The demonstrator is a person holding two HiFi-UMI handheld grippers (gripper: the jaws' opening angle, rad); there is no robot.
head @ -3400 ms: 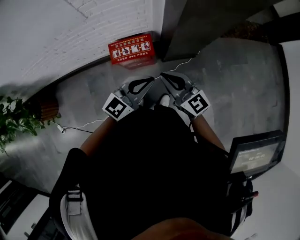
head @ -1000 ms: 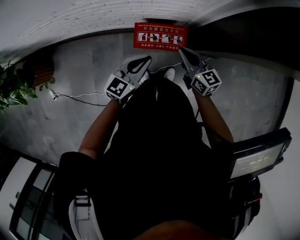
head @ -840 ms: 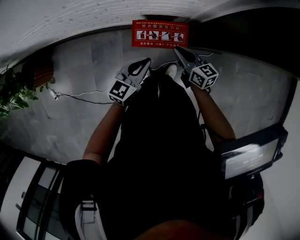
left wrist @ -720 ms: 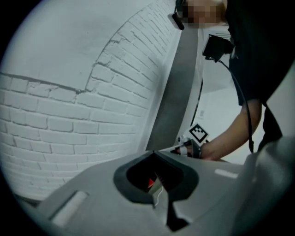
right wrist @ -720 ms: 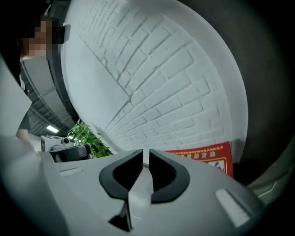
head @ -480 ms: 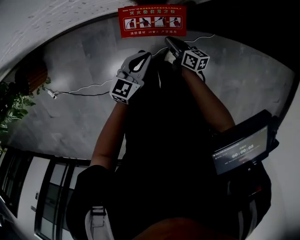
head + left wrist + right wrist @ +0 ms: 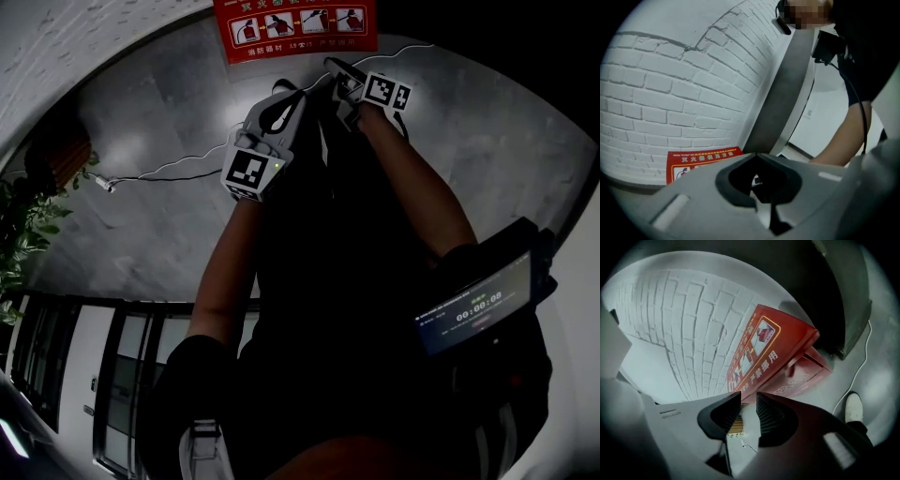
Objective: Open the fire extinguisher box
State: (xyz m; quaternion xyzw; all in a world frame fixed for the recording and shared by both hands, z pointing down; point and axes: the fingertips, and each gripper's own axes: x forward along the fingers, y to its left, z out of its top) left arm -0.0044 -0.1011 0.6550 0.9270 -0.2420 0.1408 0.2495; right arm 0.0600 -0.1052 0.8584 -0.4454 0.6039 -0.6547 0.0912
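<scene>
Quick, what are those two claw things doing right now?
Left gripper: shut, empty.
Right gripper: jaws slightly apart, holding nothing, close to the box.

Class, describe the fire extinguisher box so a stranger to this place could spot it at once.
Where the white brick wall meets the grey floor, beside a dark pillar, stands the fire extinguisher box. It is the only red thing there, with a row of pictures across its top.

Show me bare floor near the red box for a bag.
Bare floor lies left of the fire extinguisher box, beyond the white cable, and right of the right gripper. Both it and the left gripper crowd the box front.
</scene>
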